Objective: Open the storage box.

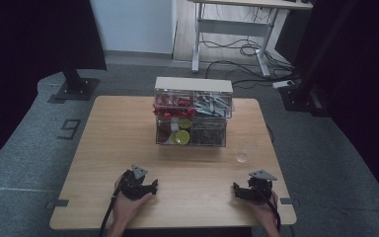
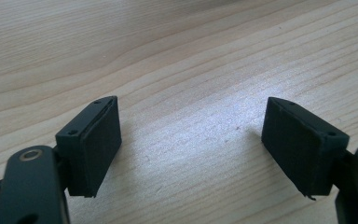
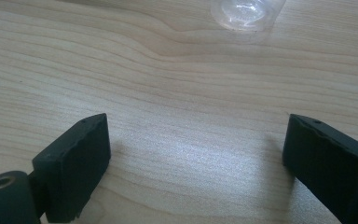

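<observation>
Tongs, left [image 1: 154, 186]: held low over the near left part of the table [image 1: 118, 148], spread wide and gripping nothing. In the left gripper view both black pads [image 2: 95, 147] hover just above bare wood grain, with clear board between them. Hand [image 1: 128, 202] wraps the body from behind, forearm entering from the near edge, tips turned inward toward the table's middle.

Tongs, right [image 1: 237, 190]: held low over the near right part of the table, likewise spread and gripping nothing. Right gripper view shows its pads [image 3: 77, 161] apart over the wood. Right hand [image 1: 264, 207] grips from behind, tips turned inward toward the left tongs.

Cup, small, clear plastic [image 1: 242, 156]: nearest item to the right tongs, standing on the table ahead of them and just right of the organizer's front corner. Its base shows at the top edge of the right gripper view [image 3: 246, 11]. Apart from both tongs.

Organizer, clear, two tiers [image 1: 192, 111]: stands at table centre toward the far side. Upper tier holds red items on the left and grey ones on the right; lower tier holds yellow-green items on the left and dark contents on the right. Exact contents too small to tell.

Handling note, as judged: the cup looks light and thin-walled, so the right tongs should likely approach level, straddle the wall squarely and close gently to avoid crushing or tipping it. Left tongs best kept clear, ready to steady the organizer.
</observation>
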`<state>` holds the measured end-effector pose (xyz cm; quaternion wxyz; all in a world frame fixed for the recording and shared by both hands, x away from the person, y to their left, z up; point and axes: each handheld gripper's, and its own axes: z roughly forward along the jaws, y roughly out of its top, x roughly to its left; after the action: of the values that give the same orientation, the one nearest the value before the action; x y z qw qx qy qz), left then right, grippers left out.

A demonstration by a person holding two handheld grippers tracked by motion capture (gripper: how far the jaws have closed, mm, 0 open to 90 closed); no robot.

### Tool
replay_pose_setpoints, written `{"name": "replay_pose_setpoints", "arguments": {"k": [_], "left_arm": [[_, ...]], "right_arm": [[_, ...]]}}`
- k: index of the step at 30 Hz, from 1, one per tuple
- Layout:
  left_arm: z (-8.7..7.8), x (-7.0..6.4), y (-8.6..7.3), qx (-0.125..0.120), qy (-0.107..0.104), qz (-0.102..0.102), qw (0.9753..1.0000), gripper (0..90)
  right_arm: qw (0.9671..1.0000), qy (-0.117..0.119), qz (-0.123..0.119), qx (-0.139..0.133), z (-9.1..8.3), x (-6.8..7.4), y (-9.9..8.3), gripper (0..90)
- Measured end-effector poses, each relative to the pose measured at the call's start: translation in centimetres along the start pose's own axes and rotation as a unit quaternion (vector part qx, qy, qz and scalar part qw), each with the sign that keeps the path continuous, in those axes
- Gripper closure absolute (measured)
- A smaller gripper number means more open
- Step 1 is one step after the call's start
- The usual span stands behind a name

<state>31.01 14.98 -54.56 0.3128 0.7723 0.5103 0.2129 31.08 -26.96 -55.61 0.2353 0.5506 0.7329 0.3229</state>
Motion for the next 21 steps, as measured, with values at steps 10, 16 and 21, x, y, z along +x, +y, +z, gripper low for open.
{"name": "replay_pose_setpoints", "arguments": {"k": [10, 16, 21], "left_arm": [[-1.5, 0.9, 0.2, -0.030, 0.021, -0.007, 0.9993, 25.9], [-2.3, 1.5, 0.0, -0.034, 0.022, -0.024, 0.9989, 29.9], [-3.1, 1.8, 0.0, -0.048, 0.017, -0.038, 0.9980, 34.6]], "right_arm": [[1.0000, 0.001, -0.001, -0.002, -0.1, -0.1, -0.1, 9.0], [1.0000, 0.002, -0.002, -0.003, -0.1, -0.1, -0.1, 9.8], [1.0000, 0.001, -0.001, -0.003, -0.1, -0.1, -0.1, 10.6]]}}
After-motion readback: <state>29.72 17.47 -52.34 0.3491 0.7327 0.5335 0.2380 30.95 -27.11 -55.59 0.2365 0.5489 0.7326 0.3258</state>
